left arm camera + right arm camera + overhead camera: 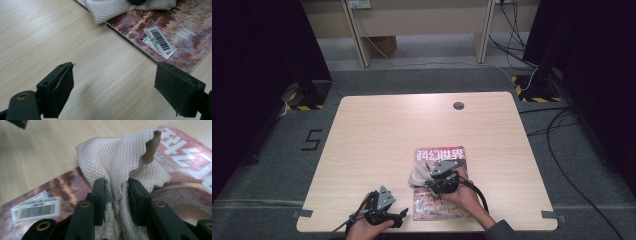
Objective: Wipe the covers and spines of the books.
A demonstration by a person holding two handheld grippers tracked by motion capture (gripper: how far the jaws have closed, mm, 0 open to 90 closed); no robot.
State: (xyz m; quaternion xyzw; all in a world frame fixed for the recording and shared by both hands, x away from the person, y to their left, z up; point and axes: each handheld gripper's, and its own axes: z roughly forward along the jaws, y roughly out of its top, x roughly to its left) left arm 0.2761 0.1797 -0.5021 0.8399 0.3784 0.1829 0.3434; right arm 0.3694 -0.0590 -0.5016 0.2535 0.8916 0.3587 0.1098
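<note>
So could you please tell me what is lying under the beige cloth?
Under the beige cloth, which the right tongs pinch, lies a magazine flat on the wooden table. Its title and barcode sticker show; the cover beneath the cloth is hidden.

high view up top looking down on the whole table (377, 125), both gripper views low and close, all sharing the magazine (440, 186)
</note>
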